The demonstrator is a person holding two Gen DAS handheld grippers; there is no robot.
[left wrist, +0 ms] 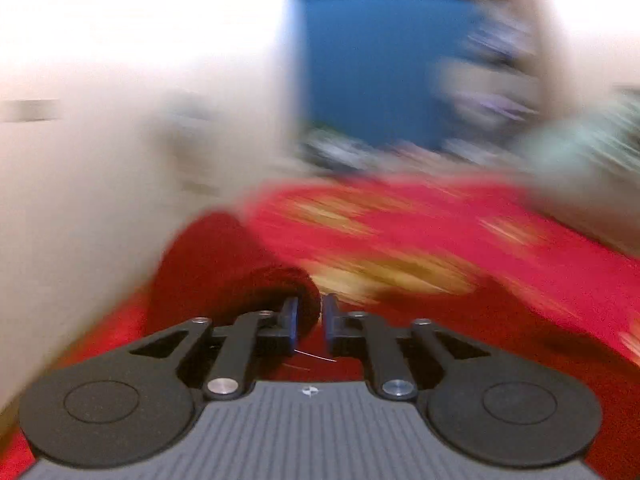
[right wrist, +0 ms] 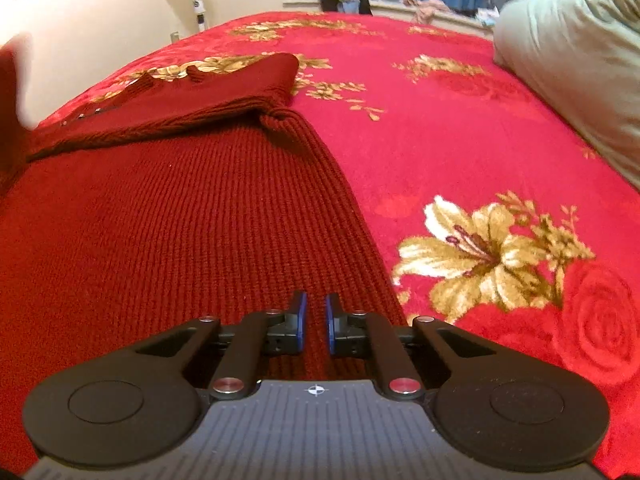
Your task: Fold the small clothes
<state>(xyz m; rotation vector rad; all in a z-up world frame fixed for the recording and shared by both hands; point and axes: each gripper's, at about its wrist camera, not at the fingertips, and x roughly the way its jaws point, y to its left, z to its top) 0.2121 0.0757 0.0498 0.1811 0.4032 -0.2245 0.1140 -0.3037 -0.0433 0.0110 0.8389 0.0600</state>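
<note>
Left wrist view, badly blurred: left gripper point(left wrist: 308, 320) low centre, fingers narrowed on a fold of dark red knit sweater point(left wrist: 224, 268); red floral blanket point(left wrist: 420, 232) right of it.

Right wrist view, sharp: right gripper point(right wrist: 316, 322) bottom centre, fingers narrow, a rib of sweater point(right wrist: 180, 216) between them, grip uncertain; sweater filling left half, blanket point(right wrist: 440, 128) right, grey-green pillow point(right wrist: 568, 60) upper right.

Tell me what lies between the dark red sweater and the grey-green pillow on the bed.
Only bare floral bedspread lies between the sweater and the pillow; nothing rests on that stretch. The right wrist view shows this clearly; the left view is too blurred.
</note>
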